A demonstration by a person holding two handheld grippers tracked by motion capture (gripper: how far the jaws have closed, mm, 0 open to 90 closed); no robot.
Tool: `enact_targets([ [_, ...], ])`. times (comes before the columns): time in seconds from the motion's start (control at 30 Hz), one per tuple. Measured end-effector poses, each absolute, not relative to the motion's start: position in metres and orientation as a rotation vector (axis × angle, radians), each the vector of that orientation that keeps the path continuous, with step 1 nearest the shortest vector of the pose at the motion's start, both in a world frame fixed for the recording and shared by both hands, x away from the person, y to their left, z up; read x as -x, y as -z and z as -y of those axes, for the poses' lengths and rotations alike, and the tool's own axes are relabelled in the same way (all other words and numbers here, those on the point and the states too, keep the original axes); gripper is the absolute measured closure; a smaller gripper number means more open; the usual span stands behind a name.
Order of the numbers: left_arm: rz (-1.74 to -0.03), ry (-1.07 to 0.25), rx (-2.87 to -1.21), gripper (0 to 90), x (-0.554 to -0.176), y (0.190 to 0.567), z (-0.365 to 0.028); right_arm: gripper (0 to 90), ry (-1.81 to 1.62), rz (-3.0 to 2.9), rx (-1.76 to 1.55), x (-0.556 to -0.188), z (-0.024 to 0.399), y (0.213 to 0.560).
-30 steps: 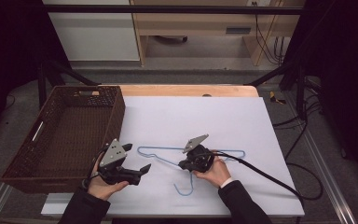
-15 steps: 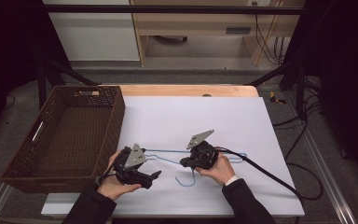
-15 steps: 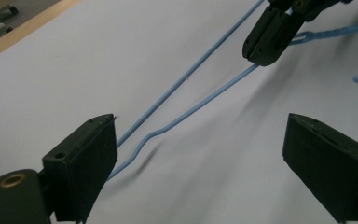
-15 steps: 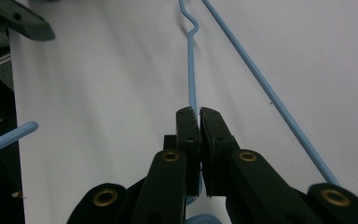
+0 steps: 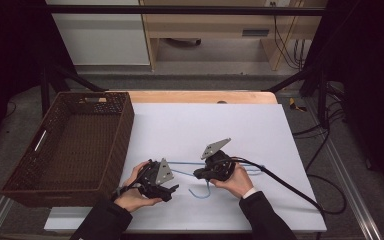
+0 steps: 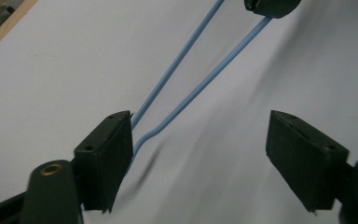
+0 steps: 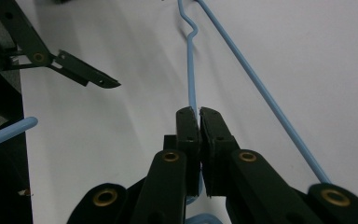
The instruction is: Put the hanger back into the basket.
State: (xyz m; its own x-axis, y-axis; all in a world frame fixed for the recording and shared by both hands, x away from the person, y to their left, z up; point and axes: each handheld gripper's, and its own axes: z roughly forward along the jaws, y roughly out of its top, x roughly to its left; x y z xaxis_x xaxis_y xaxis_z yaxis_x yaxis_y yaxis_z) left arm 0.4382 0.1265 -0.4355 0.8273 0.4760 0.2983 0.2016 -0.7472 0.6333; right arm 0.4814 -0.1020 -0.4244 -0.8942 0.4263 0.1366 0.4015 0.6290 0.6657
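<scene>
A blue wire hanger (image 5: pixel 184 163) lies flat on the white table top (image 5: pixel 205 125). My right gripper (image 5: pixel 199 175) is shut on one of its wires near the hook, and in the right gripper view the pads (image 7: pixel 198 113) pinch the thin wire (image 7: pixel 190 74). My left gripper (image 5: pixel 172 189) sits just left of it, low over the table. Its jaws have just been closing and still stand apart. In the left gripper view (image 6: pixel 198 122) the hanger's two converging wires (image 6: pixel 200 88) run in beside the left-hand pad (image 6: pixel 114 149); the far pad is clear of them.
A dark woven basket (image 5: pixel 70 145) stands at the table's left side, close to my left hand. The right gripper's black cable (image 5: pixel 290 187) trails off to the right over the table edge. A wooden strip (image 5: pixel 200 96) borders the far edge.
My left gripper has moved right and down, up to the hanger's left end, and its jaws have narrowed. The right gripper has kept still, shut on the wire.
</scene>
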Motion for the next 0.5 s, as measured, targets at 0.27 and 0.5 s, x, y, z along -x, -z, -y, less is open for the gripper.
enact_targets([
  [0.27, -0.414, -0.676, -2.421, 36.0, -0.444, 0.437, -0.113, 87.7, -1.145, -2.802, -0.707, -0.481, 0.103, 0.423],
  [0.5, -0.332, -0.732, -2.433, 48.6, -0.443, 0.442, -0.105, 87.7, -1.138, -2.804, -0.713, -0.481, 0.103, 0.422],
])
